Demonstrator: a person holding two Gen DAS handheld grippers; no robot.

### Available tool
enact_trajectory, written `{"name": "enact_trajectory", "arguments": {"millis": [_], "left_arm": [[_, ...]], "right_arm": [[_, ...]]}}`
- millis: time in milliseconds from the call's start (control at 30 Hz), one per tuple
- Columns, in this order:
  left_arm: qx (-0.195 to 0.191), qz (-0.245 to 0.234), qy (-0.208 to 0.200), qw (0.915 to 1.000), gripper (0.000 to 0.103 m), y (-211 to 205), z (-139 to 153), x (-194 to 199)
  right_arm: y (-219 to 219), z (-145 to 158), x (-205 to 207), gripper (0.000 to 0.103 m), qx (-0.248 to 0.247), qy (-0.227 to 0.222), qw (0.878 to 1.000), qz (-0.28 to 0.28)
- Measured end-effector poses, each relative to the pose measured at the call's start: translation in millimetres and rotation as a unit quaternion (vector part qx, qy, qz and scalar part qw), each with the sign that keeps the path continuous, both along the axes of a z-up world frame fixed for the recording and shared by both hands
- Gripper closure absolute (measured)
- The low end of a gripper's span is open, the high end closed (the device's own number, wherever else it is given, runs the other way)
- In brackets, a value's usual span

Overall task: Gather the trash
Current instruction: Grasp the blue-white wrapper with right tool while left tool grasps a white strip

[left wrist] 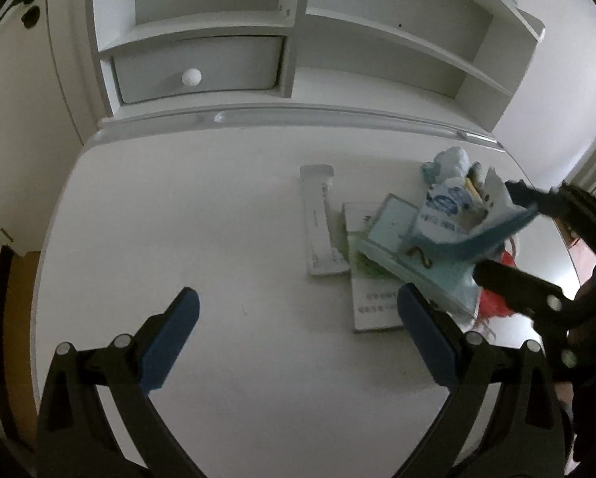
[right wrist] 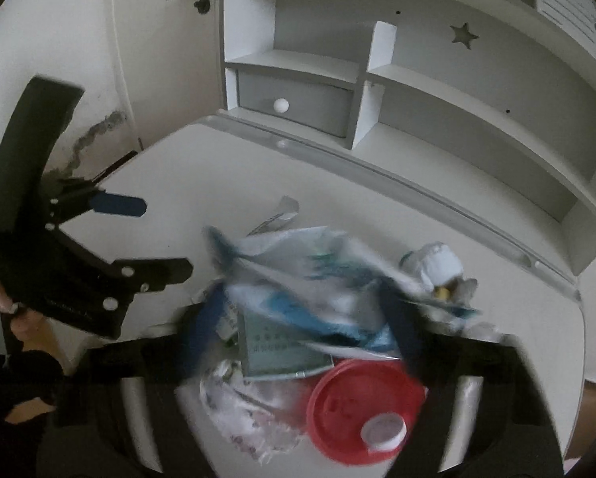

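While the left gripper [left wrist: 298, 342] hangs low over the bare front of the white desk [left wrist: 178, 219] with its two blue pads spread wide and nothing between them, the right gripper [right wrist: 306, 334] is tilted down into the trash pile at the desk's right side. Its jaws straddle a blue-and-white wrapper [right wrist: 298, 279]; motion blur hides whether they pinch it, so I cannot tell.

Counted in the pile: one red lid [right wrist: 361, 406] with a white cap [right wrist: 383, 432] on it, one crumpled white tissue ball [right wrist: 437, 265], one pale green box [left wrist: 397, 235], one flat booklet [left wrist: 371, 302] beneath it, and one long white packet [left wrist: 320, 223] lying just left. Print shows on the booklet and wrapper, too blurred to read.

A hand [right wrist: 7, 310] grips the left gripper's handle.
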State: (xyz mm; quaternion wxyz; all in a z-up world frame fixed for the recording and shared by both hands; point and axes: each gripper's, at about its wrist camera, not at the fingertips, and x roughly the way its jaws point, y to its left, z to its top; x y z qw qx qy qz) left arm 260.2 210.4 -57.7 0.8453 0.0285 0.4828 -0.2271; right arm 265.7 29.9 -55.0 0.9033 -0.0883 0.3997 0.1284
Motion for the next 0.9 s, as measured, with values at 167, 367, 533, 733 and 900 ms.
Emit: {"name": "enact_trajectory", "arguments": {"millis": [167,367,533,733,900], "left_arm": [[-0.004,0.005,0.007,1.0000,0.007,-5,-3,28],[0.018,-0.008,0.018,0.9996,0.007,-33,-15,64],[0.048,-0.013,0.030,0.9983,0.024,-51,-30,84],[0.055,-0.025,0.027,0.9978,0.036,-58,-31,89],[0.071,-0.029,0.015,0.9969,0.054,-62,-32,92]], "right_arm": [[-12,34,-4,0.089,0.031,-0.048,0.998,-0.014],[-40,62,-15,0.091,0.052,-0.074,0.995,-0.039],[-60,65,-28,0.091,0.066,-0.070,0.994,-0.058],[-81,55,-39,0.091,0.079,-0.057,0.992,-0.084],[-94,50,-44,0.091,0.087,-0.052,0.990,-0.098]]}}
